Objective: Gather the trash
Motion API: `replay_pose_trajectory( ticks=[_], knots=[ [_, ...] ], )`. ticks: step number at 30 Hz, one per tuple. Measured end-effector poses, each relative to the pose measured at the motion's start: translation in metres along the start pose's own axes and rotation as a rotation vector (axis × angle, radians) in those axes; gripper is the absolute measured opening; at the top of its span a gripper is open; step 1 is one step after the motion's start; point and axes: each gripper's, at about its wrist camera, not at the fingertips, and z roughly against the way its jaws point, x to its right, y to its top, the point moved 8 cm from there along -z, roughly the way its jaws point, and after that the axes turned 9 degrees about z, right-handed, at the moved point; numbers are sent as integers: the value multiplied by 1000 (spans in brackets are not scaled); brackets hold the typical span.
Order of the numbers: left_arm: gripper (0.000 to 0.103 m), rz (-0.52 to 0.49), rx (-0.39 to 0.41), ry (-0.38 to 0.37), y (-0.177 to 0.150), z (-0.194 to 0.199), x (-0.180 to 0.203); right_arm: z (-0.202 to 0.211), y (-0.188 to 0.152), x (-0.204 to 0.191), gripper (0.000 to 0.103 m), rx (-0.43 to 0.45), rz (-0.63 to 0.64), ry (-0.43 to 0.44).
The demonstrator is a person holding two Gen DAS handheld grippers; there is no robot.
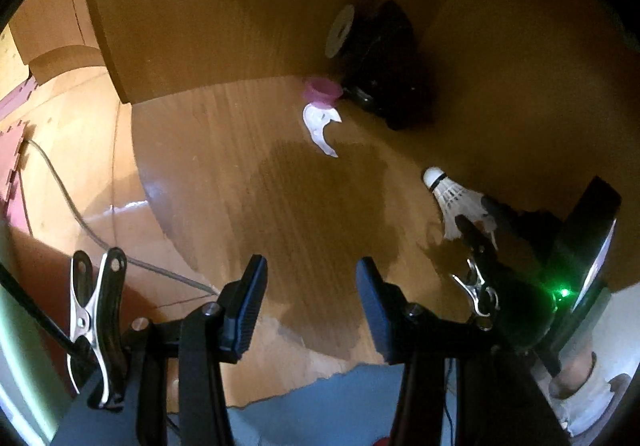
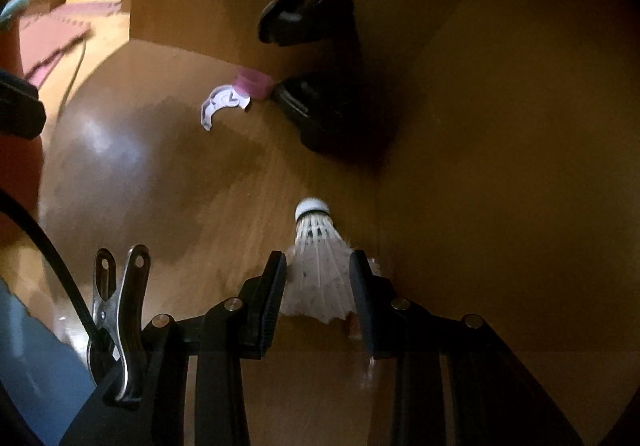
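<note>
A white feather shuttlecock [image 2: 316, 242] sits between the fingers of my right gripper [image 2: 318, 266], which is shut on its skirt, cork end pointing away, close to the wooden wall corner. The left wrist view shows the same shuttlecock [image 1: 452, 197] at the right with the right gripper [image 1: 476, 221] on it. A curved scrap of white paper [image 1: 320, 125] lies on the wooden floor beside a small pink cup [image 1: 322, 89]. My left gripper [image 1: 312, 270] hangs open above bare floor, short of the paper. The right wrist view has the paper [image 2: 222, 101] and cup [image 2: 252, 81] ahead to the left.
A black device [image 1: 380, 57] stands against the wooden wall behind the cup. At the left, a grey cable [image 1: 68, 197] runs across the floor past a pink foam mat [image 1: 10, 157]. A blue-grey sheet [image 1: 320, 398] lies under the left gripper.
</note>
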Motion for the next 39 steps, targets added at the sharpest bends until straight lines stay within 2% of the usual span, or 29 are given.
replay_pose_trajectory(
  ticks=[11, 15, 17, 18, 23, 31, 35, 39],
  knots=[
    [49, 1, 21, 43, 37, -30, 1, -23, 1, 9, 33, -43, -44, 44],
    [49, -15, 18, 59, 48, -43, 8, -30, -4, 6, 32, -60, -94, 114],
    [49, -17, 17, 66, 54, -51, 11, -38, -9, 4, 20, -85, -124, 154],
    [49, -20, 20, 70, 57, -54, 13, -36, -9, 4, 15, -67, -139, 160],
    [49, -63, 31, 102, 68, -71, 22, -24, -11, 2, 6, -29, -167, 180],
    [49, -108, 42, 173, 90, -100, 30, 6, -31, 10, 4, 4, -369, 277],
    [49, -161, 69, 215, 100, -106, 34, 16, -39, 5, 4, 7, -407, 314],
    [49, -199, 74, 241, 100, -114, 34, 18, -26, 2, 4, 27, -411, 327]
  ],
)
